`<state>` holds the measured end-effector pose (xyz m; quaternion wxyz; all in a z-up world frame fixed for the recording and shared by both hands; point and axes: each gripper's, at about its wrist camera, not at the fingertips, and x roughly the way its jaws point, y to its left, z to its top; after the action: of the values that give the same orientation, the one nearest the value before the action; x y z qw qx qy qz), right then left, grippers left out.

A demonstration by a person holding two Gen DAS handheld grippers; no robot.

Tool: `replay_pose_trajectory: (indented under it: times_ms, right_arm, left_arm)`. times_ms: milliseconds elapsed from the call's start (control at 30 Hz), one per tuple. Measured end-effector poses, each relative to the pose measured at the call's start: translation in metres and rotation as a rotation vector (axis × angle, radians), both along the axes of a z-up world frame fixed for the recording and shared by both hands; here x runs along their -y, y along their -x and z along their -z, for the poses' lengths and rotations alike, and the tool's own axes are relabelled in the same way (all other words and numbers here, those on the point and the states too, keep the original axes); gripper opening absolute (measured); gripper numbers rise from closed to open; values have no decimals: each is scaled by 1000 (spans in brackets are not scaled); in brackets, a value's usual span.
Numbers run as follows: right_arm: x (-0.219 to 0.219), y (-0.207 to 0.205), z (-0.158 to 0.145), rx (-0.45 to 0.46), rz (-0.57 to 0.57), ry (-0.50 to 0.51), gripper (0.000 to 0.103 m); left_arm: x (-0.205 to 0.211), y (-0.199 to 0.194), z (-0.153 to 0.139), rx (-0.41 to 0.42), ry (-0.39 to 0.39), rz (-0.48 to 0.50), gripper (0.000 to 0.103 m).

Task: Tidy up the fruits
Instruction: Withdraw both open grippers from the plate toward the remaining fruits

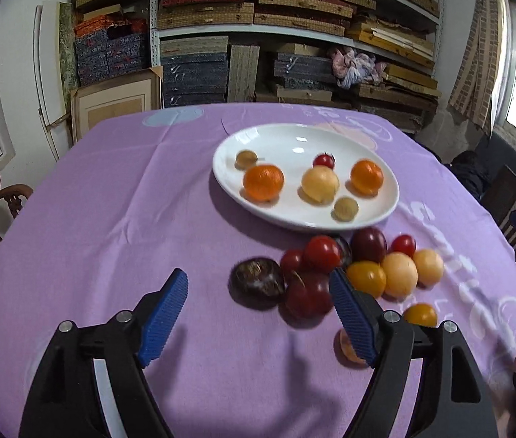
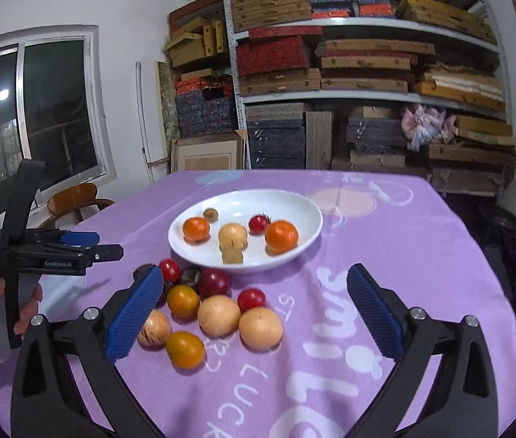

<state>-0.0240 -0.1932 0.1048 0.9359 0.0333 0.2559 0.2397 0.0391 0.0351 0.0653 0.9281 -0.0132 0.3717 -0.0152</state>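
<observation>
Both grippers hang spread and empty, the left gripper low in its frame, the right gripper likewise, while loose fruits cluster mid-frame on the purple tablecloth just below the white plate at centre.

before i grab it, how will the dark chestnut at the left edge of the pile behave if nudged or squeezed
The chestnut looks glossy, so the ribbed pads may slip on it. It is rounded and sits loose on the purple tablecloth, so a nudge would probably roll it. It appears hard-shelled, likely tolerating a firm squeeze.
</observation>
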Motion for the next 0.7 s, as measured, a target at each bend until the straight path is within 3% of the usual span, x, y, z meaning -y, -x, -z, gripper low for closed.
replay_pose_trajectory:
  times_ms: [133,467,700]
  right_arm:
    - [9,-12,11,-53,6,-56,99]
    - [11,-23,21,-128,34,-54,99]
    - [11,-28,26,-161,40,-59,99]
  left_arm:
    - [12,-2,18,-10,10,7,80]
    - [15,-28,37,-63,-20,3,80]
    - [-12,-26,43,-94,11,-53,82]
